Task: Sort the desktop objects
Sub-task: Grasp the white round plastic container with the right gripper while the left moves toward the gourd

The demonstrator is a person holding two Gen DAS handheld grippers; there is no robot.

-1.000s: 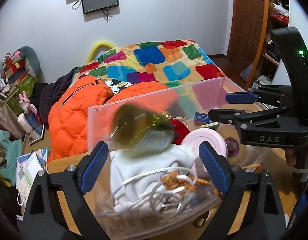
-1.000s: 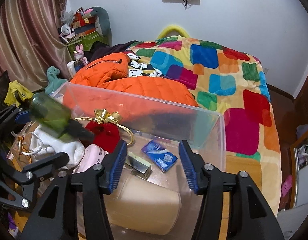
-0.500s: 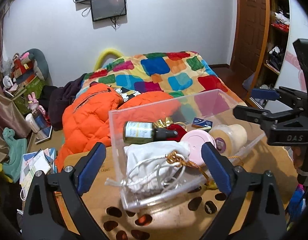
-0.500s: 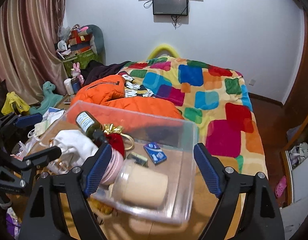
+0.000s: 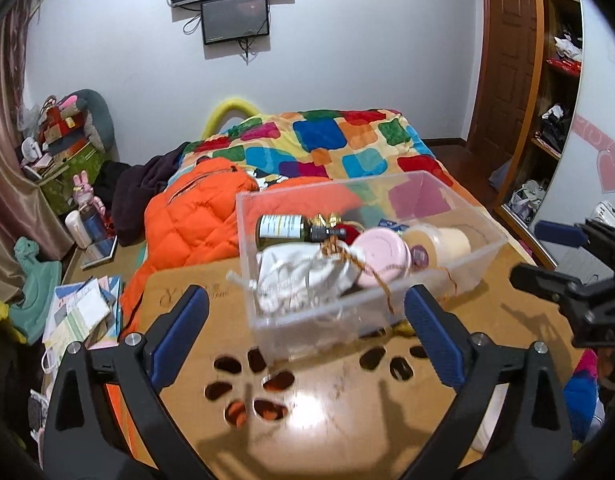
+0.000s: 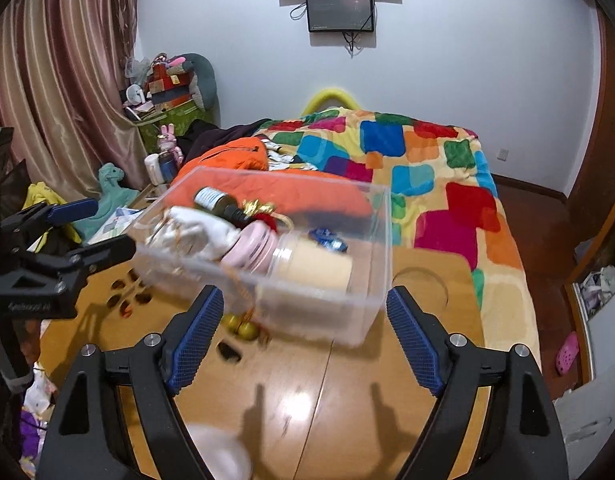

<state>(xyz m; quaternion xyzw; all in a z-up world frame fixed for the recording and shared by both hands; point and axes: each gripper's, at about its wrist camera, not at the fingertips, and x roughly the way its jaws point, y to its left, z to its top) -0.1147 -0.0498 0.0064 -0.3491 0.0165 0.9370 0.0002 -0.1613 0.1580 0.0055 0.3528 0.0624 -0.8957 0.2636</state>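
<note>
Sitting ahead of both wide-open, empty tongs [image 5: 305,330] [image 6: 305,330], clear bin [image 5: 459,280] untouched.

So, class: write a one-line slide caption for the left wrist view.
Open left claw faces a clear plastic bin holding a green bottle, white pouch and pink lid.

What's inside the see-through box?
In the clear box: a green bottle, white pouch, pink round case, beige jar, blue packet. Whatever lies under the pouch is hidden.
</note>
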